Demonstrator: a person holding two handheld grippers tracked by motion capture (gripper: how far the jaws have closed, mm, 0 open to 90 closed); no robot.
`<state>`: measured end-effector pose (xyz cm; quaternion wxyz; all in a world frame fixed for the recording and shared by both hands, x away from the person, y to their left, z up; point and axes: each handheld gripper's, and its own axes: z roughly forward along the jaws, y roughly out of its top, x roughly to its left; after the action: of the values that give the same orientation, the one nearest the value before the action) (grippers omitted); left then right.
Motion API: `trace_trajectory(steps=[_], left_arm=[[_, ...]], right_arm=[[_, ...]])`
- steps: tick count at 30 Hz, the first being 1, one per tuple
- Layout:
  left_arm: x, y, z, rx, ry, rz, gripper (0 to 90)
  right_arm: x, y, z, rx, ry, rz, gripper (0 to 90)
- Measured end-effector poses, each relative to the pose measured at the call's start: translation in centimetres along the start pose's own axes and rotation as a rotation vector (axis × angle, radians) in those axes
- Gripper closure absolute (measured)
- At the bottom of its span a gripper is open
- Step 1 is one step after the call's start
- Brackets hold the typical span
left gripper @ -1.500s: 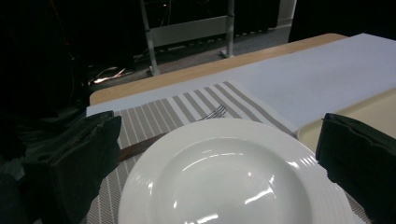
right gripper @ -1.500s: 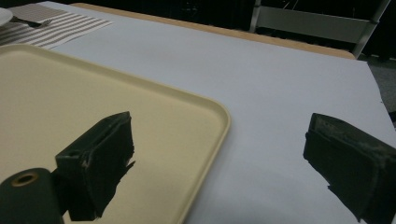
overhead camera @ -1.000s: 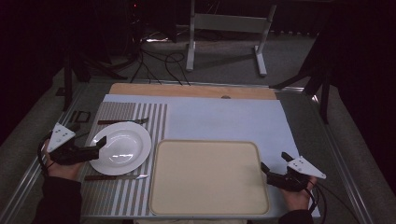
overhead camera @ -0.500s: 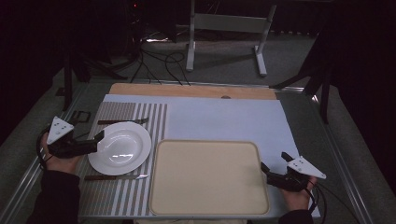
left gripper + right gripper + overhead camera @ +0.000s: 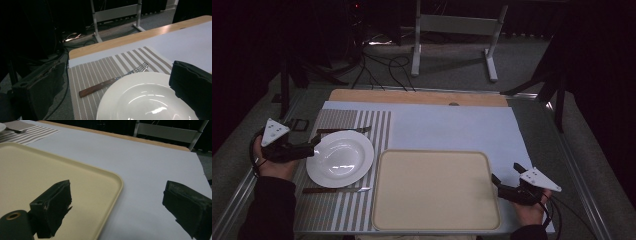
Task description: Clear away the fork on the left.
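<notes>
Left claw (image 5: 316, 143) at plate (image 5: 340, 158) rim | right claw (image 5: 507, 179) agape beside tray (image 5: 434, 190)

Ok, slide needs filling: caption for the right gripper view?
Open right claw straddling the cream plastic tray's rim on the pale blue table cover.

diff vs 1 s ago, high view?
The left gripper moved away from the person along the plate's left edge, its open jaws straddling the rim. The plate, tray, fork, knife and right gripper stayed put.
</notes>
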<state>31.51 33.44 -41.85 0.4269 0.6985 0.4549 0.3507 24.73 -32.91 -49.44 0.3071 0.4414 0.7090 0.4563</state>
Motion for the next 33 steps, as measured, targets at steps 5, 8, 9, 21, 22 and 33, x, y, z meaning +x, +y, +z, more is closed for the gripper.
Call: trace_trajectory(steps=[5,8,9,21,22,33], left_arm=[[0.2,0.2,0.5,0.009,0.006,-0.001,0.0],[0.3,0.3,0.8,0.014,0.008,0.000,0.0],[0.3,0.3,0.9,0.018,0.008,0.002,0.0],[1.0,0.6,2.2,0.056,0.020,0.007,0.0],[1.1,0.6,2.3,0.059,0.022,0.007,0.0],[1.9,1.0,3.5,0.091,0.034,0.012,0.0]], right_arm=[[0.0,0.0,0.0,0.000,0.000,-0.002,8.3],[0.0,0.0,0.0,0.000,0.000,-0.002,8.3],[0.0,0.0,0.0,0.000,0.001,0.001,8.3],[0.0,0.0,0.0,0.002,0.004,0.001,8.3],[0.0,0.0,0.0,0.002,0.004,-0.001,8.3],[0.0,0.0,0.0,0.001,0.005,0.000,8.3]])
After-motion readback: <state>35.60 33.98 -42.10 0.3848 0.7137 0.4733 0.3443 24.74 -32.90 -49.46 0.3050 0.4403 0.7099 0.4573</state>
